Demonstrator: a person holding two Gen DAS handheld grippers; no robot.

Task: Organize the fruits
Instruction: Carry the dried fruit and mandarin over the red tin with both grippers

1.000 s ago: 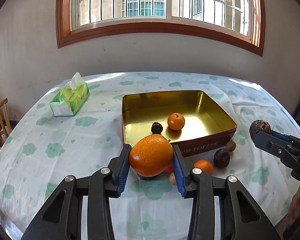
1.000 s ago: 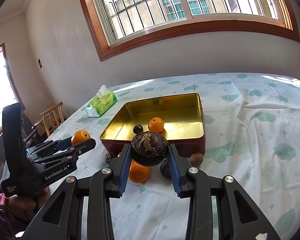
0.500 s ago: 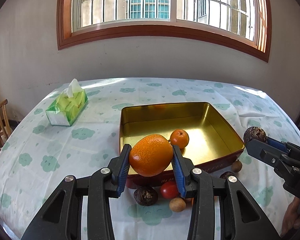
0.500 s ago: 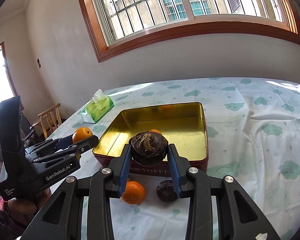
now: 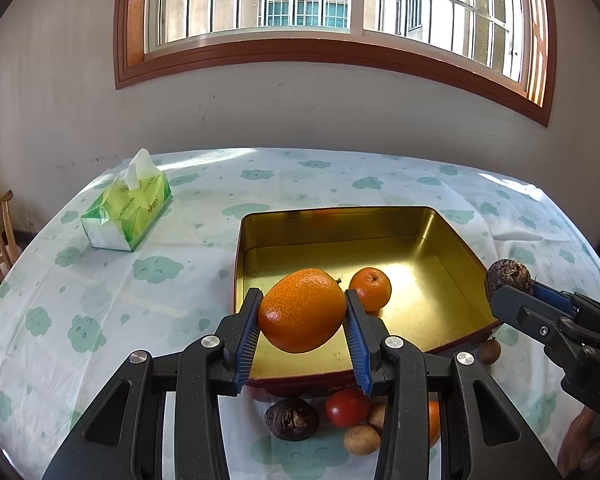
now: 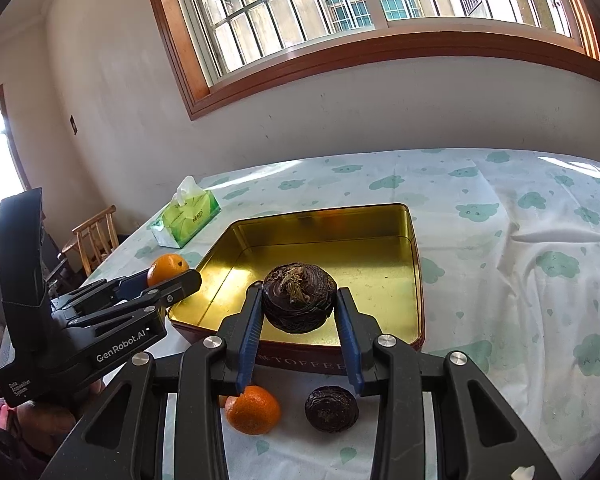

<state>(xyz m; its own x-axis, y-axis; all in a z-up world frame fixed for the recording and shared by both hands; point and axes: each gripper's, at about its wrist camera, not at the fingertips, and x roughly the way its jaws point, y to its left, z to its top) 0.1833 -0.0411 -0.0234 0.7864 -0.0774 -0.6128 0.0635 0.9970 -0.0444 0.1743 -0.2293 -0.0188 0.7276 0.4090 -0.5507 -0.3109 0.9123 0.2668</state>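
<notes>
My left gripper (image 5: pixel 303 328) is shut on a large orange (image 5: pixel 302 310), held above the near edge of the gold tin (image 5: pixel 456 236). A small orange (image 5: pixel 370 289) lies inside the tin. My right gripper (image 6: pixel 298 320) is shut on a dark wrinkled fruit (image 6: pixel 299 297), held over the tin's (image 6: pixel 414 264) near side. From the left wrist view the right gripper (image 5: pixel 512 294) shows at the right with the dark fruit (image 5: pixel 508 276). The right wrist view shows the left gripper (image 6: pixel 176 276) with the large orange (image 6: pixel 166 266).
On the cloth before the tin lie a dark fruit (image 5: pixel 292 419), a red tomato (image 5: pixel 347 407), small brown fruits (image 5: pixel 361 439), another orange (image 6: pixel 253 409) and a dark fruit (image 6: pixel 331 409). A green tissue pack (image 5: pixel 128 210) sits far left; a wooden chair (image 6: pixel 94 236) stands beyond the table.
Both grippers have moved forward toward the tin with their fruits still held. The loose fruits on the cloth now sit lower in both views, under the fingers.
</notes>
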